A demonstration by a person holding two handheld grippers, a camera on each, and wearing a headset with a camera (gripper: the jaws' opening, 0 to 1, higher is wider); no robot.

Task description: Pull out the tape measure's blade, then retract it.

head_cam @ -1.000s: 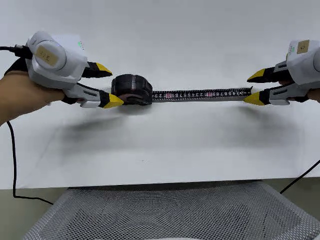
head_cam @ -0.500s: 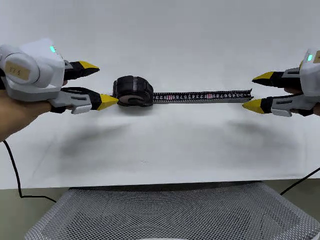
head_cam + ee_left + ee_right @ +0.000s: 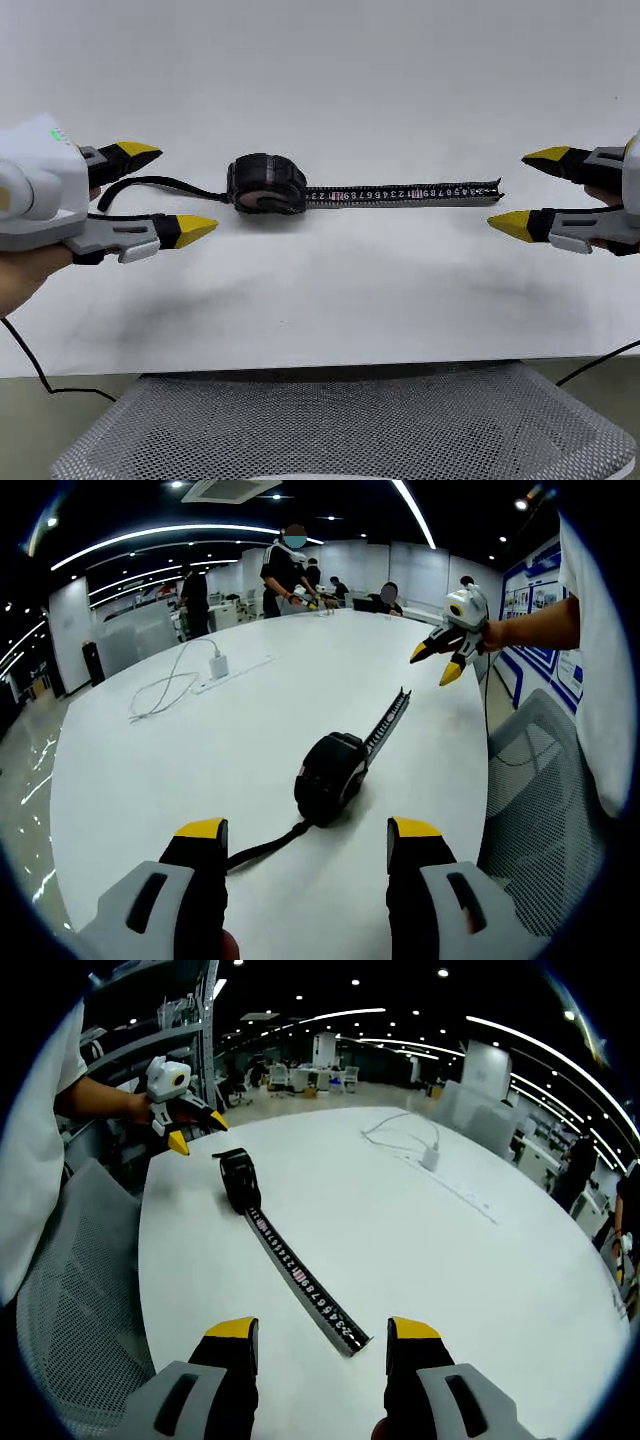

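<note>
Though its black case (image 3: pixel 265 183) is rounded, the numbered blade (image 3: pixel 400 193) lies flat.

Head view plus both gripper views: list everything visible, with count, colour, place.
Table: one, white, under everything.
Tape measure case: one, black, on table.
Blade: one, black, pale numerals, extended flat rightward from case.
Wrist strap: one, black, trailing leftward from case.
Mesh chair: one, grey, at near edge.
Charger with cable: one, white, far across table.
Left tongs: one, yellow tips, open, clear of case.
Right tongs: one, yellow tips, open, near blade end, not gripping.
</note>
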